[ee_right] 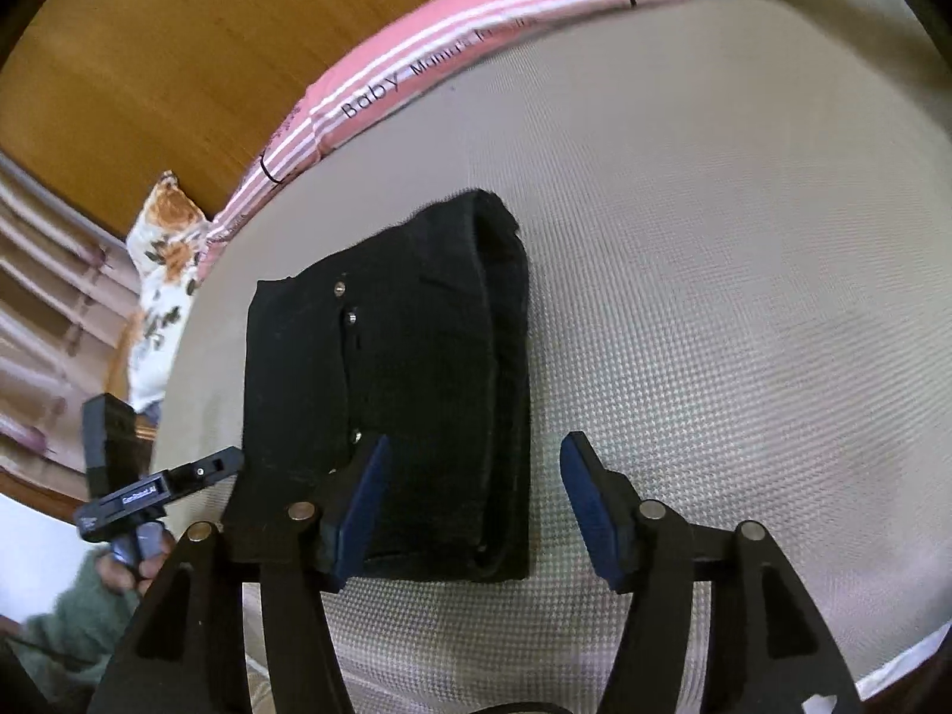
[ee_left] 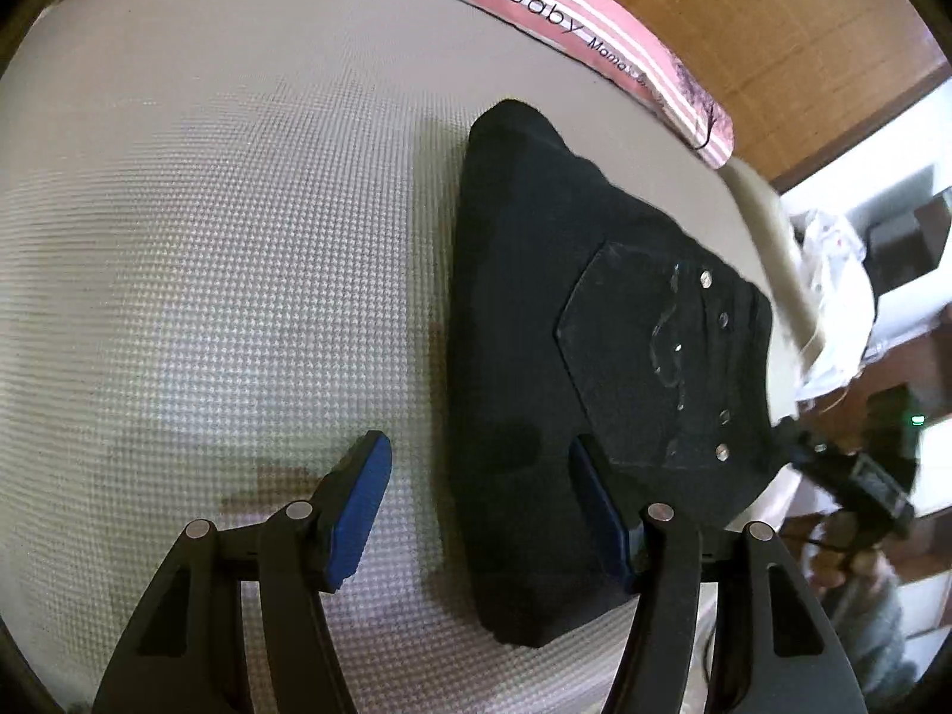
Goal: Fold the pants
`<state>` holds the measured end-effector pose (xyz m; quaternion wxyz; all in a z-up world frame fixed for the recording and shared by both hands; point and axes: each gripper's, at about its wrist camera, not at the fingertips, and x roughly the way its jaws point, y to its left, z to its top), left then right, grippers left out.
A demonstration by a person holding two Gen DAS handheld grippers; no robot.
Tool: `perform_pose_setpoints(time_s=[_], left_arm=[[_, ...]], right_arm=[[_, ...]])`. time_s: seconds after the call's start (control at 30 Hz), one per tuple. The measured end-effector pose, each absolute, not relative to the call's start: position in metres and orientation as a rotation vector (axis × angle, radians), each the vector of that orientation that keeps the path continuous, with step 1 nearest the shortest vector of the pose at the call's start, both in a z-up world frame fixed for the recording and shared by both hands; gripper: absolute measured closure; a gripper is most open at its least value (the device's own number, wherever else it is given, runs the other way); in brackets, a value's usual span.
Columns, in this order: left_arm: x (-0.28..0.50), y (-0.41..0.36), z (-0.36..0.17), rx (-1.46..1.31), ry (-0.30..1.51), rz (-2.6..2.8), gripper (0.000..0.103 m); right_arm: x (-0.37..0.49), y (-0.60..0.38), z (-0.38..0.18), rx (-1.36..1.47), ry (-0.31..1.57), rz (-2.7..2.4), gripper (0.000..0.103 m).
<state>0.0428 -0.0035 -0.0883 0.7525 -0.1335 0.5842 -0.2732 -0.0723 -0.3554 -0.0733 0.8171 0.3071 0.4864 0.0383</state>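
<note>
The black pants [ee_left: 571,369] lie folded into a compact block on the beige textured mattress [ee_left: 208,268]. A back pocket with metal studs faces up. My left gripper [ee_left: 476,506] is open and empty above the block's near left edge; its right finger is over the cloth, its left finger over the mattress. In the right wrist view the folded pants [ee_right: 404,392] lie left of centre. My right gripper [ee_right: 473,506] is open and empty just above their near right edge. The other gripper shows in each view, at the right edge of the left wrist view [ee_left: 857,476] and at the left of the right wrist view [ee_right: 154,488].
A pink striped cloth [ee_left: 625,41] printed "Baby" runs along the mattress's far edge, also in the right wrist view [ee_right: 416,71]. A floral pillow [ee_right: 160,250] lies at the far left. A wooden panel [ee_left: 773,30] stands behind. White clutter [ee_left: 833,273] sits beyond the right edge.
</note>
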Motion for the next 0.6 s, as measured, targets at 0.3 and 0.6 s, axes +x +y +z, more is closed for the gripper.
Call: perform_pose_setpoints(time_s=[0.3, 0.6], left_arm=[[0.057, -0.01, -0.091, -0.374, 1.32, -0.7, 0.032], [0.075, -0.02, -0.097, -0.459, 1.343, -0.797, 0.025]], right_arm=[[-0.053, -0.374, -0.11, 0.848, 1.055, 0.26, 0.046], [-0.021, -0.375, -0.121, 0.938, 1.053, 0.395, 0.047]])
